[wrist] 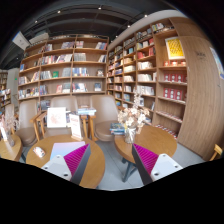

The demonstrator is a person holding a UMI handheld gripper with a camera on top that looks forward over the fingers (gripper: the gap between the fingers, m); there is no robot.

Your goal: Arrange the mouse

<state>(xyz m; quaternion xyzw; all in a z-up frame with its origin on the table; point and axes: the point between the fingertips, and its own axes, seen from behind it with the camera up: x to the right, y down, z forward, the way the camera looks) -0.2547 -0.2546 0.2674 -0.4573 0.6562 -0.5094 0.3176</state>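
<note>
gripper (110, 165) is held up high, looking out over a library-type room; its two fingers sit well apart, so it's open w/ nothing between them. magenta pad on the left finger (74, 158) and the matching pad on the right finger (146, 158) both face inward across an empty gap. no mouse shows anywhere in this view, so can't say where it lies. just beyond the left finger is a round wooden table (62, 152), its near edge running under the fingertip, w/ a white sheet (50, 170) near that edge. beyond the right finger is a second wooden table (152, 138), w/ a small bunch of flowers (130, 120) standing at its far left edge and a pale sheet (165, 165) at its near right corner. between the 2 tables is bare grey floor (108, 160). further back stand wooden chairs (90, 122) and a white sign (56, 117). tall bookshelves (65, 72) fill the back wall, and another run of shelving (150, 75) goes down the right side, w/ a yellow book (175, 48) facing out near its top.
</note>
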